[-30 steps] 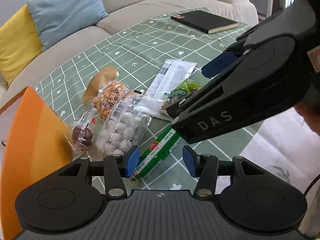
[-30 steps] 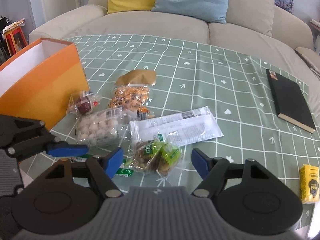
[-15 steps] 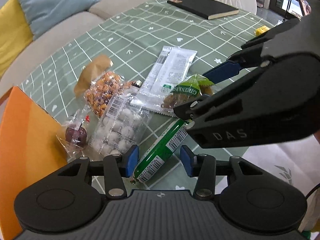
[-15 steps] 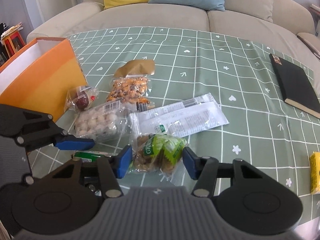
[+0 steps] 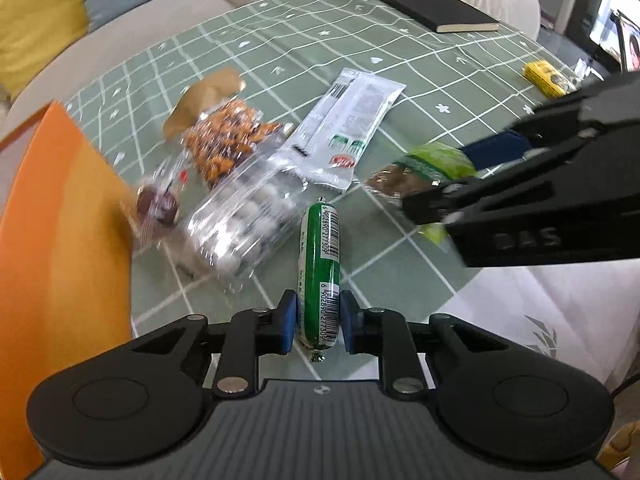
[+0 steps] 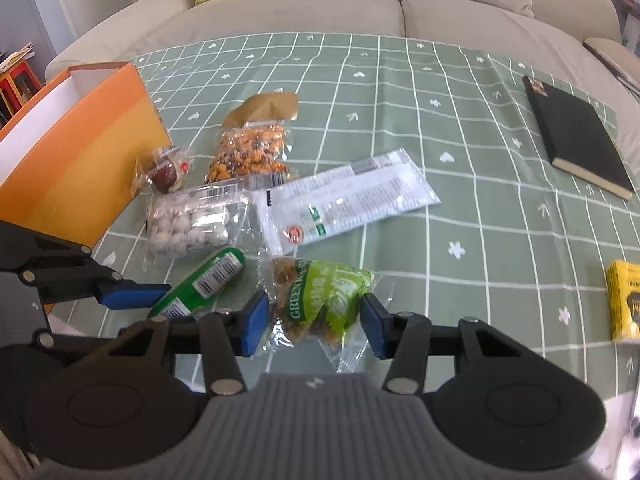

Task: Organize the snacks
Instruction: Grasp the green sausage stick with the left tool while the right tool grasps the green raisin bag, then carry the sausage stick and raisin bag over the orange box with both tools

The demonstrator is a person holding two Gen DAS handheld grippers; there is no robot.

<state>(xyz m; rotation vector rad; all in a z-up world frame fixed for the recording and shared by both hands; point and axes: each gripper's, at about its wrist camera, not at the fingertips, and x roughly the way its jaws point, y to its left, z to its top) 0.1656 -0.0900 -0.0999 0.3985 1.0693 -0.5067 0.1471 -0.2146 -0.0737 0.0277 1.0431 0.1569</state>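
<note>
Left hand-held gripper (image 5: 318, 320) clamps green barcoded sausage stick (image 5: 320, 276); right hand-held gripper (image 6: 314, 320) squeezes crinkly green nut packet (image 6: 320, 300).

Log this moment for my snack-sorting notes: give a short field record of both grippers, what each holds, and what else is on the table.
left gripper: jaws just closed, shut on green sausage
right gripper: jaws just closed, shut on green nut bag
box: orange, open, at table's left
loose snacks: white-ball pack, orange nut bag, white wrapper, red date
other: black book, yellow pack
</note>
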